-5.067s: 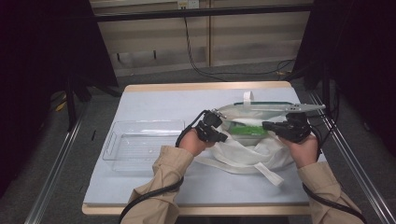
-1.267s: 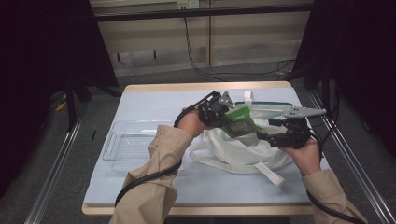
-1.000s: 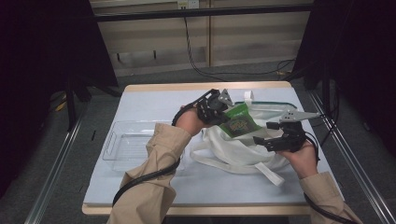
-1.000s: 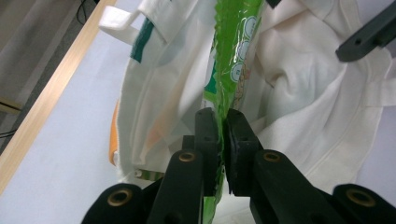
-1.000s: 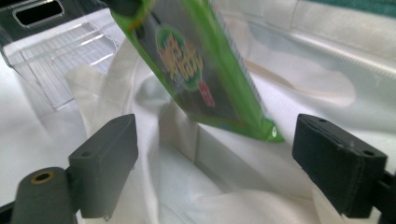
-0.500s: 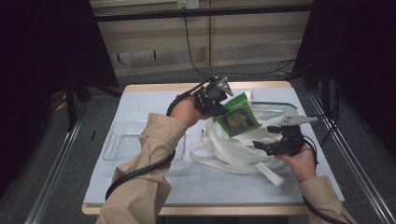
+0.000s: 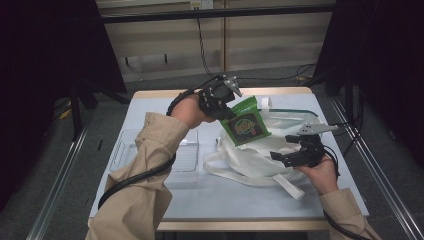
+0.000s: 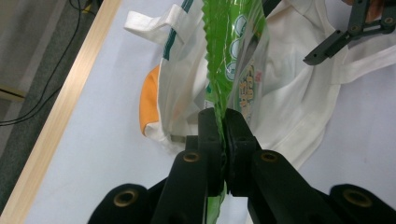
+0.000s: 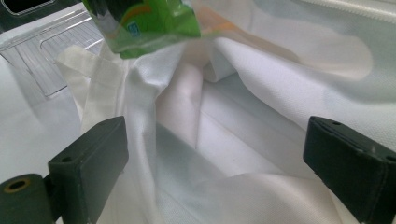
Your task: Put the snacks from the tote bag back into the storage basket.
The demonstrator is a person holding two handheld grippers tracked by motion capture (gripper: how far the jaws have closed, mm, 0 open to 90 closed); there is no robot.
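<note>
A green snack packet hangs in the air above the white cloth bag, held by its edge in my left gripper, which is shut on it. In the left gripper view the packet rises from the closed jaws, with the bag lying on the table below. My right gripper stands open over the bag's near right side, nothing between its fingers. In the right gripper view the wide-apart jaws frame the bag's folds, and the packet hangs at the top.
A clear plastic tray lies on the table's left half, partly under the left sleeve. The bag's long straps trail toward the front edge. An orange patch shows at the bag's side. A wooden strip edges the table's far side.
My left gripper has lifted the green packet up out of the bag and carried it leftward. My right gripper has let go of the bag's rim and dropped back toward the front.
</note>
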